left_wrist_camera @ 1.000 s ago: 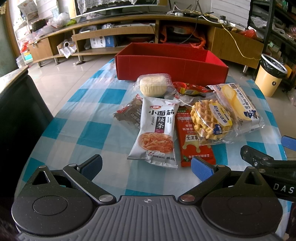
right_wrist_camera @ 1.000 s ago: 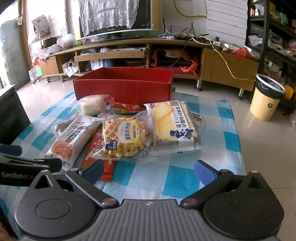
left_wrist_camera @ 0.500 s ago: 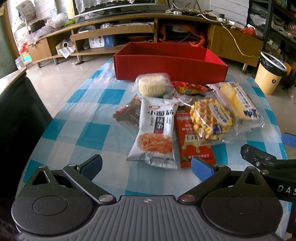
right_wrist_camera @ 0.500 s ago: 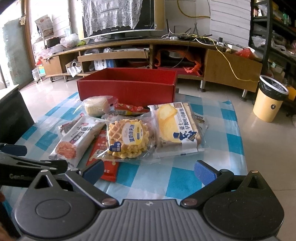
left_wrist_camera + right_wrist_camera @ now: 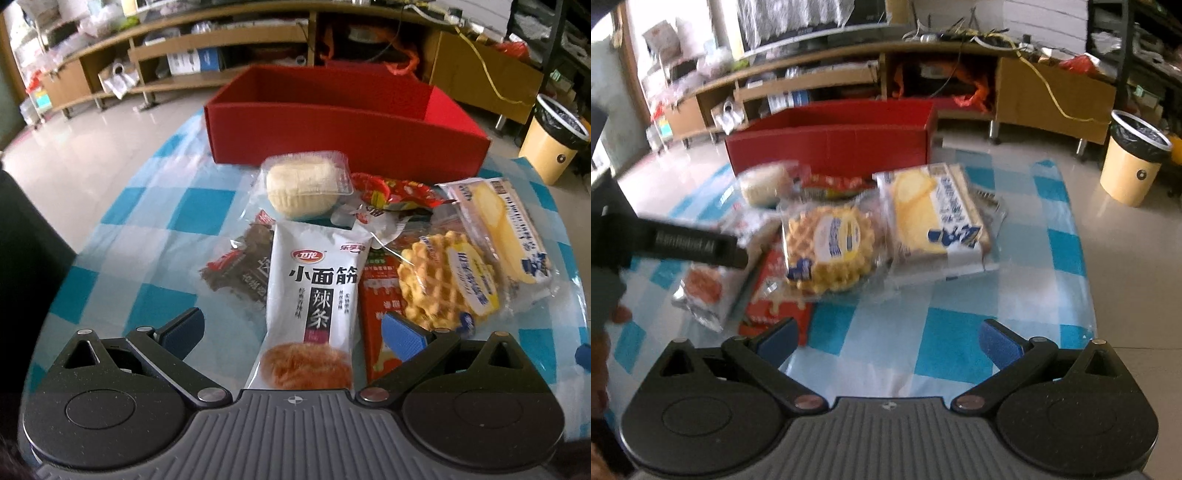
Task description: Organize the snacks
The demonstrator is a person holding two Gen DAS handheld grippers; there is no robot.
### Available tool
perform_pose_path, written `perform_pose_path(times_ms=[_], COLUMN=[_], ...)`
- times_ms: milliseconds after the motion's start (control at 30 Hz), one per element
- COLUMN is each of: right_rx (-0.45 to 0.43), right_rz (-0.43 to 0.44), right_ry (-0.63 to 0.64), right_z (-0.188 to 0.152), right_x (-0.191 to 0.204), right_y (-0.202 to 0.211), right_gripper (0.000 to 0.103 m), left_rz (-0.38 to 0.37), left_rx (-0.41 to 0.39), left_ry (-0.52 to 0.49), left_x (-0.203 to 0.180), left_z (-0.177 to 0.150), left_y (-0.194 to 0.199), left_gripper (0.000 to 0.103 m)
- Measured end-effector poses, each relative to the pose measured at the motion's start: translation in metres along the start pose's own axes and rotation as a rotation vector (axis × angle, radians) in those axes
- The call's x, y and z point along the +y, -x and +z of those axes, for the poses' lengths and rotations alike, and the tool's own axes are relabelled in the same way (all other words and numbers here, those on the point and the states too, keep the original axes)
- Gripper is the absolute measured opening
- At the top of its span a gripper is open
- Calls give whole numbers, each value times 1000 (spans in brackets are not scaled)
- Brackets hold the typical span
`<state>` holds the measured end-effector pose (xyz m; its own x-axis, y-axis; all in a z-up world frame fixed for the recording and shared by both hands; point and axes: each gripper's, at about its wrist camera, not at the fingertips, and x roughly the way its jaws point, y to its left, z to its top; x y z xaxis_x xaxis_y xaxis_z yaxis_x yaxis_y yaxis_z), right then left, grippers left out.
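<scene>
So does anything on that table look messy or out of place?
Yes: the snack packets lie overlapping in a heap, the waffle pack atop the red packet, while the red box behind appears empty. Nothing looks spilled or torn.

- My left wrist cam sits low over the near edge of the checkered tablecloth (image 5: 155,206), looking forward along my left gripper (image 5: 291,328), close enough that the white snack bag (image 5: 314,295) runs right under it.
- My right wrist cam looks the same way from further right and a bit further back, past my right gripper (image 5: 886,339).
- Both catch the waffle pack (image 5: 443,280) (image 5: 831,247), the red box (image 5: 332,122) (image 5: 831,144), the TV shelf and the yellow bin (image 5: 554,147) (image 5: 1134,162).
- The right view is blurry, with my left gripper poking in at its left edge.
</scene>
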<state>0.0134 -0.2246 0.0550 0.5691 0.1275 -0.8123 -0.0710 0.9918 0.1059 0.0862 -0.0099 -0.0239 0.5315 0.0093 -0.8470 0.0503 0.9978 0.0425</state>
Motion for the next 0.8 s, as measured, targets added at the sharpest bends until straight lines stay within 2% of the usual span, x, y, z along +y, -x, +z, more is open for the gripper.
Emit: perform_pose_path(times_ms=[200,300,600,667,700,733,800], right_rx=[93,69,80,102,105,96,77], right_rz=[-14,-33,-14,-2,-1,1,16], right_ry=[47,78,90,99,97,90,81], right_z=[-9,-14,-12,-8,-7,-6,-2], right_x=[9,13,10,9,8,7,4], right_y=[-33,-39,-41,-42,-41,-38,-31], right_gripper=[103,103,103,103,98,85,73], left_rz=[-22,-18,30,18,12,8,-16], left_rx=[57,63,40,42,43,46,56], left_ry=[28,34,-103,-104,-105,-108,-96], left_x=[6,7,-10,-10,-10,-9,-5], left_z=[5,6,-1,-1,-1,-1,-2], left_y=[-24,-29,-23,-18,-17,-15,-13], left_gripper=[99,99,81,71,70,65,62])
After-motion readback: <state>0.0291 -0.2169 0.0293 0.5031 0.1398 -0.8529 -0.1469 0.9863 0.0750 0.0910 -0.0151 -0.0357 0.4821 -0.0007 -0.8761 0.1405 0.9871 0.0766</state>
